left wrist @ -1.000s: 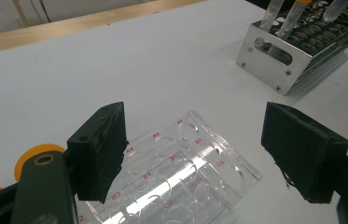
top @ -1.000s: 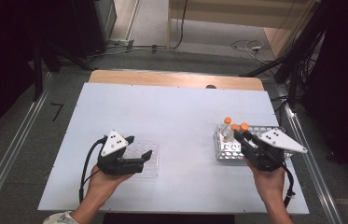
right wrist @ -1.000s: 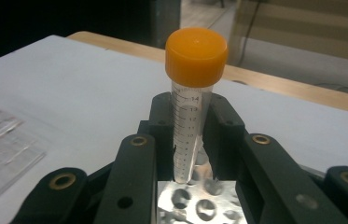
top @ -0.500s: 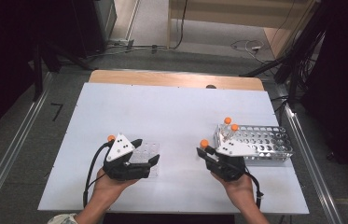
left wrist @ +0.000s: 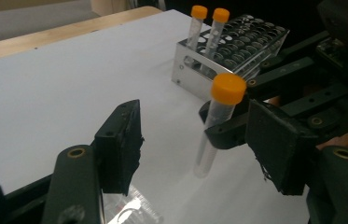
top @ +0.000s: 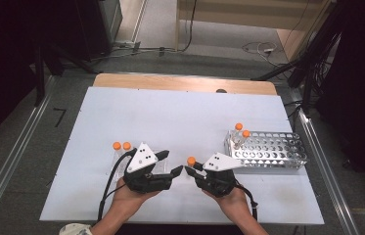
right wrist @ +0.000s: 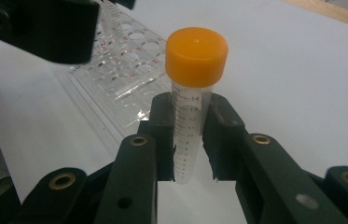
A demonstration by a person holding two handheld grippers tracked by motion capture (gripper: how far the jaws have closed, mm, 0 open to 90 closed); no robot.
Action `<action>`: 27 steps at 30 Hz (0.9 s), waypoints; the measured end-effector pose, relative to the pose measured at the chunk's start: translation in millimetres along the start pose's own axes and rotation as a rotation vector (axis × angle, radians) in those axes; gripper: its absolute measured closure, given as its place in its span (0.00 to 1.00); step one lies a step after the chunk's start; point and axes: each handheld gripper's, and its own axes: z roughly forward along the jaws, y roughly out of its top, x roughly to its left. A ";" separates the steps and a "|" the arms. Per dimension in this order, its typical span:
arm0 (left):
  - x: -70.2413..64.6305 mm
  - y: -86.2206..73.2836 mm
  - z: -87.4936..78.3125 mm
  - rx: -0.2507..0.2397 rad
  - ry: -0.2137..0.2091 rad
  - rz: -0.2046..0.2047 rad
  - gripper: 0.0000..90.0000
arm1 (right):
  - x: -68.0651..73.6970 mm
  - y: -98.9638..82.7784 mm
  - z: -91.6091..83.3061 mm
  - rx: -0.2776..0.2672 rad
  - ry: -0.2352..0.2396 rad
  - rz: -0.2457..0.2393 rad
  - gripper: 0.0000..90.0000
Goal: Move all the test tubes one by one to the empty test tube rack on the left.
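Note:
A clear tube with an orange cap (right wrist: 195, 58) stands upright between the pads of my right gripper (right wrist: 191, 140), which is shut on it. In the high view the right gripper (top: 190, 169) holds this tube (top: 191, 160) just above the white table, facing my left gripper (top: 171, 162). The left gripper (left wrist: 199, 149) has just been closing its jaws. The tube (left wrist: 218, 121) stands in the gap a little beyond them, and neither pad touches it. Behind the left hand sits a clear plastic rack (top: 158, 152) holding two orange-capped tubes (top: 121, 146).
A metal rack (top: 273, 152) stands at the right of the white table (top: 170, 117), with two orange-capped tubes (top: 241, 131) at its left end. A wooden strip (top: 180, 83) runs along the table's far edge. Cables trail from both grippers toward the near edge.
My right gripper has carried a tube from the metal rack leftward and down to the table's middle front. The left gripper has shifted slightly right and its jaws have narrowed.

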 end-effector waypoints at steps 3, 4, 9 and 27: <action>-4.9 0.3 5.6 0.002 -0.014 0.010 0.44 | 3.8 0.6 2.1 0.005 0.013 -0.009 0.80; -6.0 0.4 7.0 0.005 -0.019 0.014 0.46 | 5.1 0.7 2.6 0.009 0.018 -0.014 0.80; -7.9 -0.4 11.2 0.005 -0.034 0.024 0.57 | 10.1 2.1 2.5 0.002 0.037 -0.022 0.80; -10.0 -3.1 14.7 0.009 -0.055 0.043 0.75 | 13.1 2.2 5.9 0.010 0.079 -0.026 0.80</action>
